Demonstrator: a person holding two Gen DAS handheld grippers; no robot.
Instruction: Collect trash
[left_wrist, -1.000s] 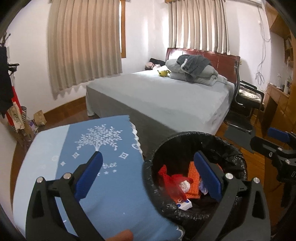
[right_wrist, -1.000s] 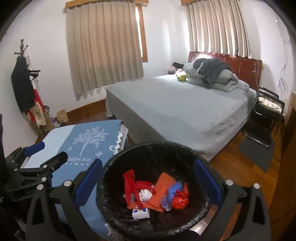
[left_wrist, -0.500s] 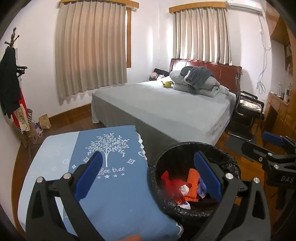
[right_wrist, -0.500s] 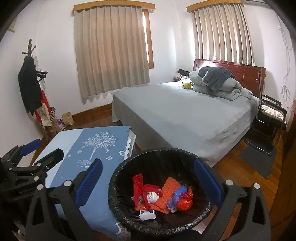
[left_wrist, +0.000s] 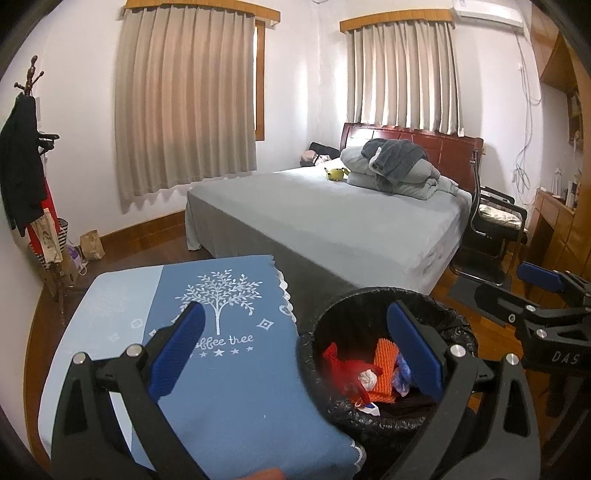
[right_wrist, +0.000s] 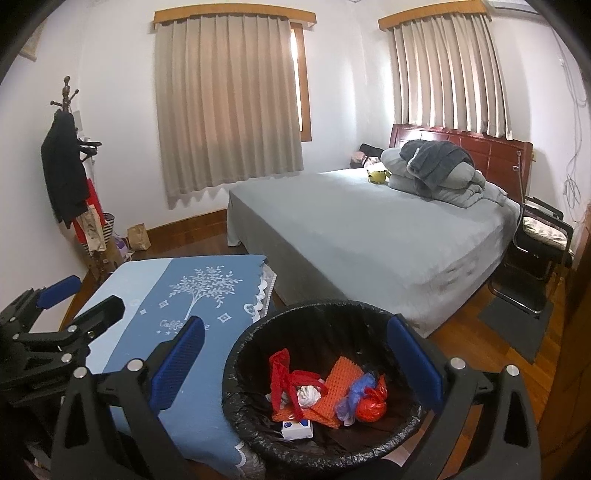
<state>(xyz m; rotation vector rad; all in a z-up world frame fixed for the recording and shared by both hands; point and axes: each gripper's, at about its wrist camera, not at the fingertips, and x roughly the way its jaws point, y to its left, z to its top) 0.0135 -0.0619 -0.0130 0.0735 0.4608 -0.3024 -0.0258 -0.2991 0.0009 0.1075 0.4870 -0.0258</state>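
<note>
Both grippers have risen and drawn back since the earlier frames, so the bed (right_wrist: 369, 236), the table (left_wrist: 229, 406) and the bin (right_wrist: 258, 354) sit lower and smaller in view. Left gripper (left_wrist: 295, 350) and right gripper (right_wrist: 295, 360) both hang with jaws wide, holding nothing. Trash (right_wrist: 317, 395) lies inside the bin, just beside the table's blue cloth (right_wrist: 207, 291).

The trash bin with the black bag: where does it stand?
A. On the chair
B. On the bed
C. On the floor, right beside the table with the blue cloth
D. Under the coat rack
C: the trash bin stands on the floor, its rim right beside the blue tablecloth, well short of the bed.
</note>
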